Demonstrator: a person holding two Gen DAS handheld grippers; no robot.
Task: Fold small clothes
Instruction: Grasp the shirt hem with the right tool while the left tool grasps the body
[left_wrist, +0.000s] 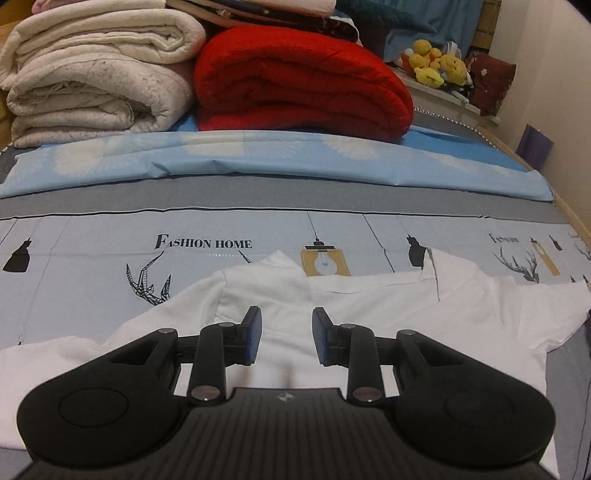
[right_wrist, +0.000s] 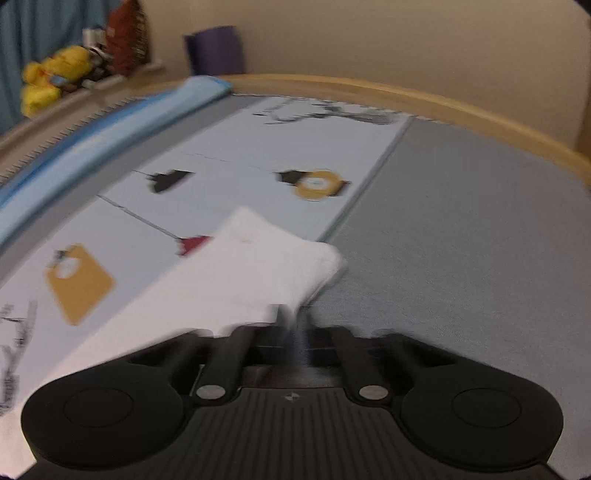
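Roughly mid-fold, by my reading. Noting items left to right.

Left wrist view: cream quilts (left_wrist: 92, 74), thick and nubby, stacked in rolled layers at the far left of the bed. Beside them a red blanket (left_wrist: 303, 81), plush, folded into a fat bundle. In front of both, a pale blue sheet (left_wrist: 258, 162) with white blotches, creased along its near edge. Nearer, the printed bedcover (left_wrist: 110, 236): smooth weave, lamp and antler motifs, grey bands.

White garment (left_wrist: 369, 306) lies on that cover directly under the left gripper (left_wrist: 287, 341). Thin, soft knit; one flap is already turned over the middle, with a sharp fold line right of centre, and a sleeve-like part spreads out flat at right. Left gripper: jaws partly apart, blue pads clear of the cloth, nothing between them.

Yellow plush toys (left_wrist: 437, 64) sit on a ledge at far right.

Right wrist view (blurred): the white cloth's sleeve end (right_wrist: 266, 266) runs from the lower left to the seam between print and plain grey. Right gripper (right_wrist: 291, 325): fingers closed together at the sleeve's near edge; whether fabric is pinched between them, cannot tell through the blur.

Remaining, as judged: bring in the right-hand sleeve and side, then fold the body to a compact shape.
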